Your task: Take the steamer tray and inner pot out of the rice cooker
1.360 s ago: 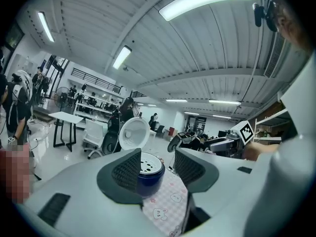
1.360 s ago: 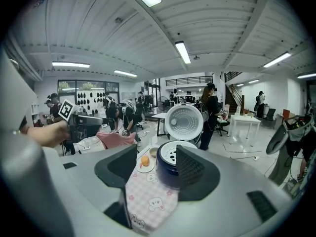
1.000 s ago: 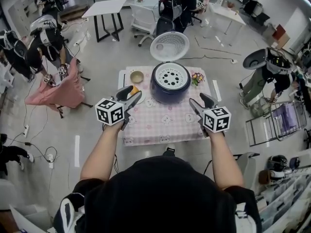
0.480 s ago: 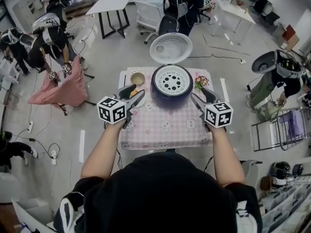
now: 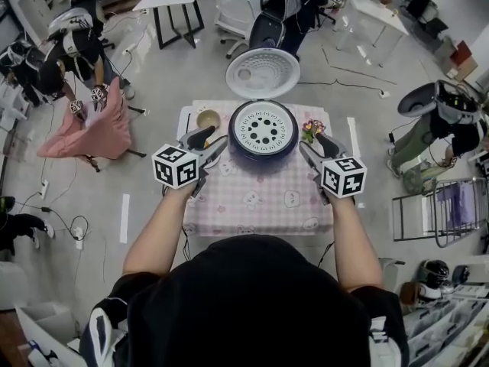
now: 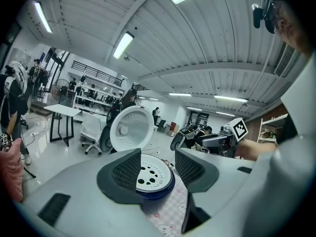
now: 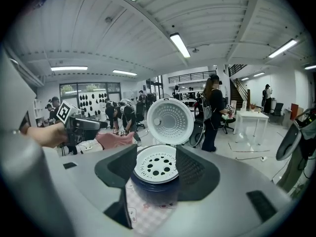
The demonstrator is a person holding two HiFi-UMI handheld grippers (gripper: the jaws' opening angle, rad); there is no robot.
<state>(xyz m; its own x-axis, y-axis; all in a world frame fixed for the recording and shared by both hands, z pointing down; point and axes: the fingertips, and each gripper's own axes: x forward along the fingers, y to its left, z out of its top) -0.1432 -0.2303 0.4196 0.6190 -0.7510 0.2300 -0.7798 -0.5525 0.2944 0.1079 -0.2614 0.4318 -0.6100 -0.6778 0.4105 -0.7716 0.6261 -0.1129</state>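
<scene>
A dark blue rice cooker stands at the far middle of the pink checked table, its white lid swung up and back. In its mouth lies the white steamer tray with round holes, also plain in the left gripper view and the right gripper view. The inner pot beneath is hidden. My left gripper hovers open just left of the cooker. My right gripper hovers open just right of it. Nothing is between either pair of jaws.
A small tan bowl sits at the table's far left, with something orange by the left jaws. A little flower bunch sits at the far right. People, chairs, tables and a wire rack stand around on the floor.
Both grippers have moved forward toward the cooker and now flank its sides. The jaws stay as wide as before.
</scene>
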